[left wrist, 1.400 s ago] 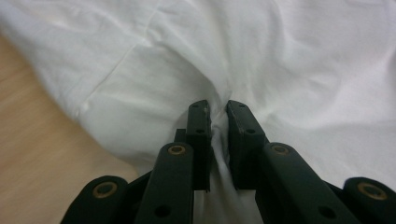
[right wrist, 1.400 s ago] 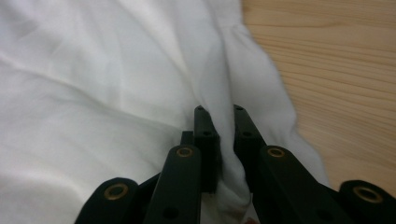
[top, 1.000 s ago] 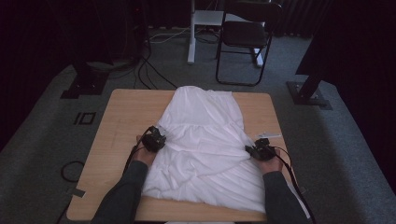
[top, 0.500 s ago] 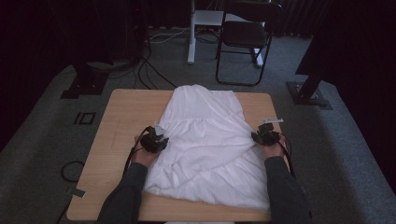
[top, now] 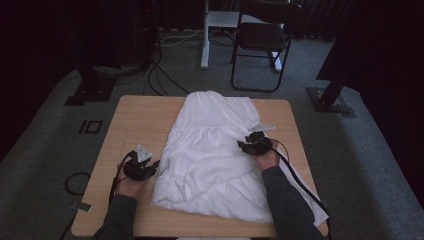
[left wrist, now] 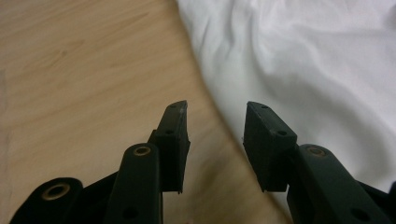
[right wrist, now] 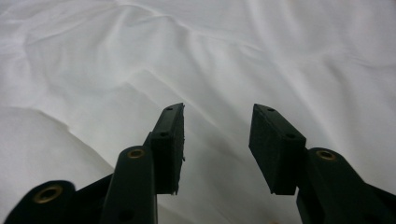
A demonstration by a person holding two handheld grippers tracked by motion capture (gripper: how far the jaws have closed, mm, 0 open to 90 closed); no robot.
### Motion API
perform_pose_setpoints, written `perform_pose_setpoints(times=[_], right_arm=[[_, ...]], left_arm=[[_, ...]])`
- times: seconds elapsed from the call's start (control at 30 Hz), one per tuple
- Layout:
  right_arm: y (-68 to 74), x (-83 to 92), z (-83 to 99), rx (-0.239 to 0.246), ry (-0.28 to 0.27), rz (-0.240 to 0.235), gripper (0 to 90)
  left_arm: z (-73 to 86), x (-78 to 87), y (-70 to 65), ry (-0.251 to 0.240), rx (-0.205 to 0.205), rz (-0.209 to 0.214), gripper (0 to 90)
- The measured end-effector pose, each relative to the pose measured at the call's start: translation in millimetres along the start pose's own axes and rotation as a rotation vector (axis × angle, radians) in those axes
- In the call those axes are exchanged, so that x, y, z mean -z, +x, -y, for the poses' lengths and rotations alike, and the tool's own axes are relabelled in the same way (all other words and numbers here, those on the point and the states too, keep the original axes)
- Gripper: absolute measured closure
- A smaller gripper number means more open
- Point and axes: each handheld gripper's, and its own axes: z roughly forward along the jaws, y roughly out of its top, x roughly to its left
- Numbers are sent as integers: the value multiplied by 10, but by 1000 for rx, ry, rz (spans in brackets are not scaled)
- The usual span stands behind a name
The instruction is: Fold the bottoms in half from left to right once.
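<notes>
A white dress (top: 212,150) lies spread flat on the wooden table (top: 145,115), its narrow bodice toward the far edge and its wide skirt toward the person, with the hem reaching almost to the near edge and soft wrinkles across the cloth. A gathered seam crosses it about midway, and a short sleeve lies out toward the table's right side. The left gripper (top: 145,167) sits over bare wood just beside the skirt's left edge; its jaws have just been opening and stand apart with nothing between them, and in the left gripper view (left wrist: 215,135) the table shows through the gap while the cloth's edge runs close past the right-hand jaw. The right gripper (top: 252,142) hovers at the dress's right side near the waist seam; its jaws have also just been opening and are released, and in the right gripper view (right wrist: 217,140) rumpled white fabric lies beneath them, not pinched. Both sleeved forearms come in from the near edge. Beyond the table, on grey carpet, stand a black folding chair (top: 262,42) and a white stand (top: 207,30), with cables (top: 160,70) trailing across the floor.
</notes>
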Motion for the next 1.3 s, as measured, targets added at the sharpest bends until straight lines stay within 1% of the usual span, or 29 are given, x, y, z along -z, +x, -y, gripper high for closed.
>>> perform_pose_setpoints(times=[0.17,0.3,0.37,0.4,0.43,0.47,0.5,0.53,0.57,0.6,0.63,0.67,0.7,0.8,0.83,0.87,0.9,0.93,0.97,1.0,1.03,1.07,1.1,1.13,1.17,1.2,1.23,1.27,1.3], right_arm=[[214,-267,-110,23,28,-63,500],[328,-412,-173,31,29,-72,434],[352,-488,-202,26,47,-86,389],[352,-488,-202,26,47,-86,389],[373,-589,-204,31,87,-85,420],[381,-607,-195,36,103,-85,467],[390,-621,-181,46,122,-85,554],[400,-617,-163,63,136,-76,668],[408,-604,-150,67,137,-73,743],[408,-604,-150,67,137,-73,743],[401,-503,-124,66,121,-67,861],[401,-503,-124,66,121,-67,861],[397,-457,-116,64,110,-69,871],[357,-222,-76,72,60,-79,881],[324,-60,-40,79,38,-83,882],[324,-60,-40,79,38,-83,882],[284,104,14,80,19,-83,882],[284,104,14,80,19,-83,882],[266,166,40,81,10,-79,882],[231,272,89,74,-3,-78,882],[172,445,176,63,-26,-70,882],[172,445,176,63,-26,-70,882],[105,617,275,52,-47,-56,881],[105,617,275,52,-47,-56,881],[77,680,315,46,-53,-52,881],[77,680,315,46,-53,-52,881],[30,783,385,36,-63,-45,881],[-50,961,516,12,-76,-24,881],[-87,1036,578,-5,-84,-15,881]], left_arm=[[177,108,-17,7,11,16,603],[306,166,-66,23,13,42,601],[358,187,-95,32,16,59,601],[358,187,-95,32,16,59,600],[404,205,-133,42,7,88,595],[420,214,-149,46,-3,98,590],[436,218,-161,46,-4,108,586],[447,222,-166,46,-3,116,581],[462,226,-164,43,-3,128,572],[462,226,-164,43,-3,128,568],[473,228,-159,41,4,143,557],[477,230,-154,36,4,157,557],[479,237,-150,24,4,178,552],[461,268,-145,-5,1,206,525],[446,287,-144,-18,-12,219,513],[446,287,-144,-18,-12,219,509],[432,303,-155,-30,-33,249,502],[432,303,-155,-30,-33,249,500],[426,308,-170,-34,-49,264,500],[422,302,-182,-35,-57,283,489],[418,290,-191,-34,-72,300,478],[416,277,-201,-32,-81,299,478],[413,246,-204,-28,-89,304,451],[409,228,-202,-24,-86,315,451],[400,202,-205,-23,-95,322,443],[400,202,-205,-23,-95,322,424],[379,172,-223,-17,-112,341,424],[372,157,-231,-16,-112,351,421],[366,142,-235,-10,-115,357,423]])
